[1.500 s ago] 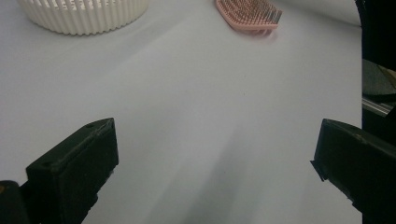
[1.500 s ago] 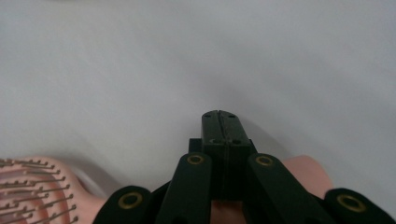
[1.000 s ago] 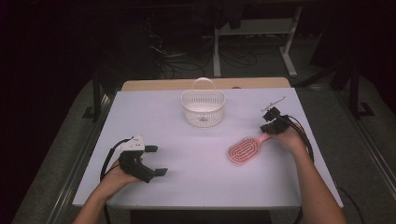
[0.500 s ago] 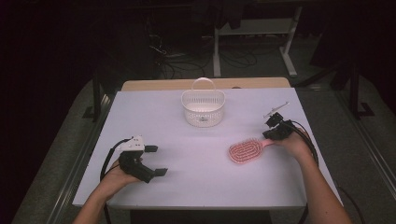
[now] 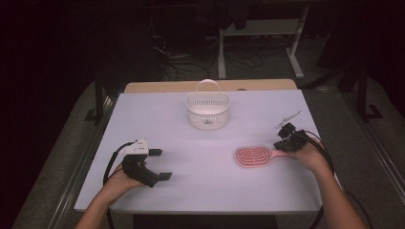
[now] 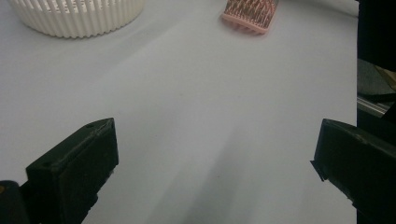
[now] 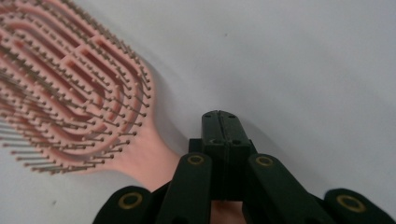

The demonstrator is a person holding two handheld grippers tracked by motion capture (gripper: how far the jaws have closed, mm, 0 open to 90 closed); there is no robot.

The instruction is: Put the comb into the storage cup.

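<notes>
Two grippers are on the white table [image 5: 205,191], one in each of the person's hands. Left to right in the high view:

Left gripper [image 5: 160,164]: near the table's left front, resting low over the surface, held by the left hand [image 5: 119,181]. Jaws spread wide apart with nothing between them; the left gripper view confirms this, with bare tabletop showing between the two black jaws. Its cable [image 5: 111,164] loops back toward the forearm.

White basket [image 5: 207,110]: centre rear of the table, upright, handle raised, well apart from both grippers. Its ribbed wall shows at the top left of the left gripper view [image 6: 77,18].

Pink hairbrush [image 5: 253,156]: lying flat on the table, right of centre, bristles up, head toward the table's middle, handle pointing at the right hand [image 5: 310,155]. The head's end shows at the top of the left gripper view [image 6: 250,14].

Right gripper [image 5: 282,145]: at the handle end of the brush. In the right gripper view the jaws are pressed together, tips meeting, with the pink handle [image 7: 144,163] running in beneath them; pink shows under the jaw base. Whether the handle is actually pinched or merely lies under the closed jaws, cannot tell.
</notes>
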